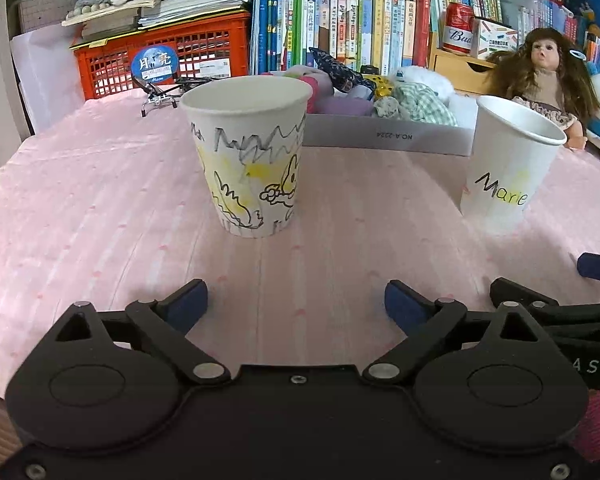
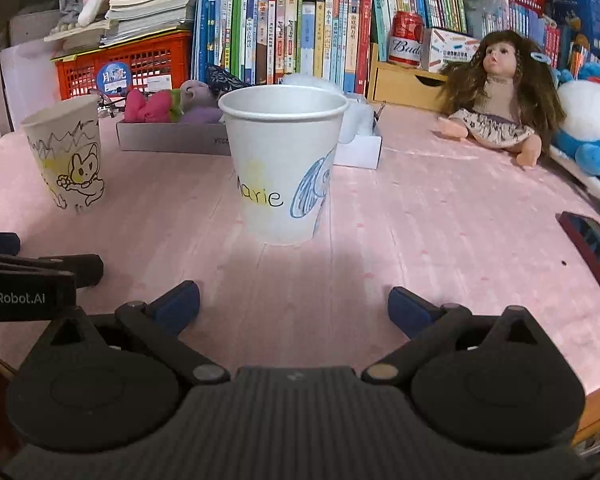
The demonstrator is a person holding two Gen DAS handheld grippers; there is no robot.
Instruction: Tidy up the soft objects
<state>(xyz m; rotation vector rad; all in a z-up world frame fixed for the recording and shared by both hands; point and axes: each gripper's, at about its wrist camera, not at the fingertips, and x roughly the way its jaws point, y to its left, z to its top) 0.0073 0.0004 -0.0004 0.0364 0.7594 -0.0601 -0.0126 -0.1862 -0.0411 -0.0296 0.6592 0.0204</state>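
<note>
Step in hand: we judge this as the approach; nothing is gripped, and each tool faces a paper cup on the pink tablecloth (image 1: 100, 200).
Left gripper (image 1: 296, 300): our jaws stand wide apart and empty, lined up on the doodled cup (image 1: 250, 152), which stands upright just ahead.
Right gripper (image 2: 294, 304): wide apart too, holding nothing, aimed at the "Marie" cup (image 2: 284, 164).
Landmark: the grey cardboard box (image 1: 388, 136) lies behind both cups, near the doodled one.
Soft objects: a pink bow (image 2: 146, 106), a purple plush (image 2: 198, 104) and a green checked cloth (image 1: 420, 102) sit piled in that box, loosely heaped, spilling above its rim.
Beside the box: a long-haired doll (image 2: 500, 92) sits to its right, well apart, with a blue plush (image 2: 588, 120) further right.
Next move: we would probably reach past the cups toward the box, keeping clear of the cups, which look light and easy to tip.
</note>
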